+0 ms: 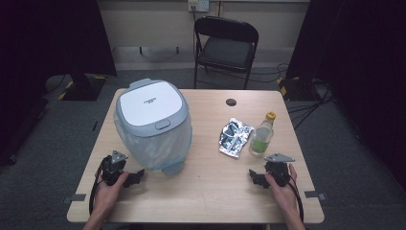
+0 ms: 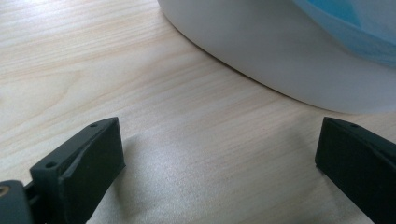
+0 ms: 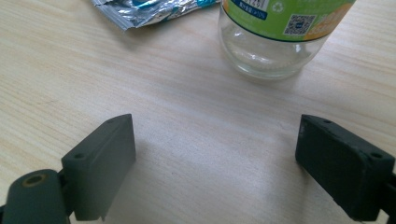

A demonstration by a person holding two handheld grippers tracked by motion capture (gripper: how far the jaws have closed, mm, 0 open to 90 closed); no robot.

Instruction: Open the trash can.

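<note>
A grey-blue waste bin (image 1: 152, 122) with a white lid and a clear bag liner stands on the left half of the wooden table (image 1: 210, 191). A crumpled silver foil packet (image 1: 235, 137) lies right of centre. Beside it stands a clear bottle (image 1: 262, 136) with a yellow cap and a green label. My left gripper (image 1: 138, 175) rests near the bin's front base, open, with bare wood between its jaws (image 2: 219, 140); the bin's white wall (image 2: 280, 60) is just ahead. My right gripper (image 1: 256, 178) is open too and empty (image 3: 215, 140), with the bottle (image 3: 275, 37) and the packet (image 3: 149, 9) ahead of it.
A black folding chair (image 1: 225, 45) stands behind the table's far edge. A small dark cable hole (image 1: 231, 102) sits near the table's back middle. Open wood lies between the two grippers along the front edge. Dark curtains flank the room.
</note>
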